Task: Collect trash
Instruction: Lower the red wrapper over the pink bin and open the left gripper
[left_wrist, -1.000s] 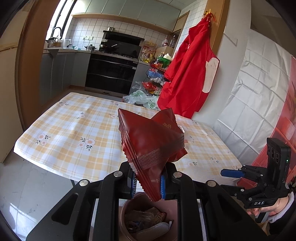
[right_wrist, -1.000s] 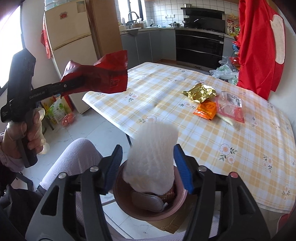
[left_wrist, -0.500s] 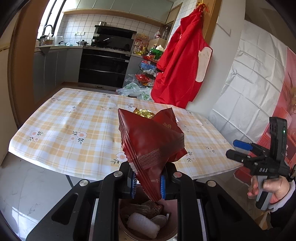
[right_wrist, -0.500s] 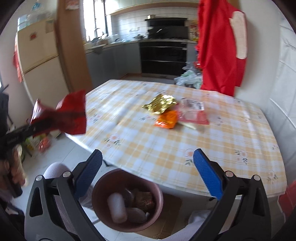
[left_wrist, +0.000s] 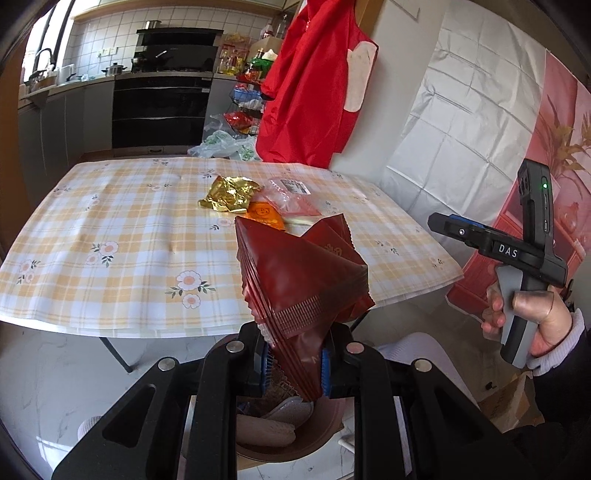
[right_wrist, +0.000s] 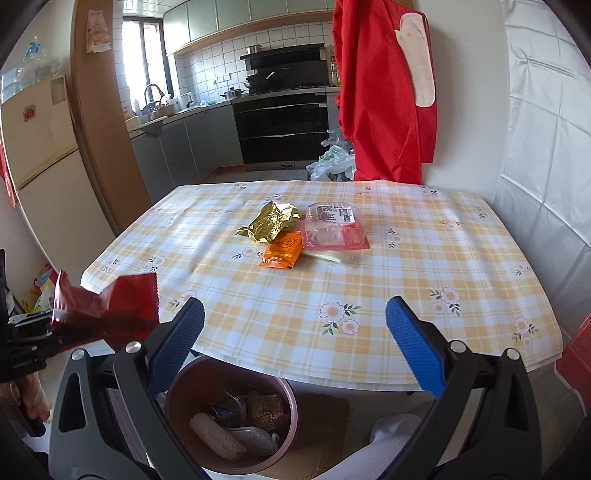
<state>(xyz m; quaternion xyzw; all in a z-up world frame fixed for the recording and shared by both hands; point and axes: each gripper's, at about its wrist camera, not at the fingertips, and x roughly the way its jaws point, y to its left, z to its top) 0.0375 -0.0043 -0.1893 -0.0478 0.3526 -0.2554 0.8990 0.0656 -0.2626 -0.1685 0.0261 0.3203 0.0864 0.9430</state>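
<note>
- Gripping the dark red wrapper (left_wrist: 295, 284) by its lower corner, the left gripper (left_wrist: 295, 365) is clamped; its long axis rises upright, directly above the brown bin (right_wrist: 229, 417).
- Right gripper (right_wrist: 295, 350) gapes wide, empty, above that bin.

The white letters "DAS" stand on the black body of the right gripper (left_wrist: 448, 226), seen from the left wrist view; a small white word runs along the handle of the left gripper (right_wrist: 26, 363) at the edge of the right wrist view, too small to make out; the clear pink tray (right_wrist: 334, 230) on the surface carries a white printed label with a code square, its lines too fine to read; the orange packet (right_wrist: 282, 253) shows only a printed face.
</note>
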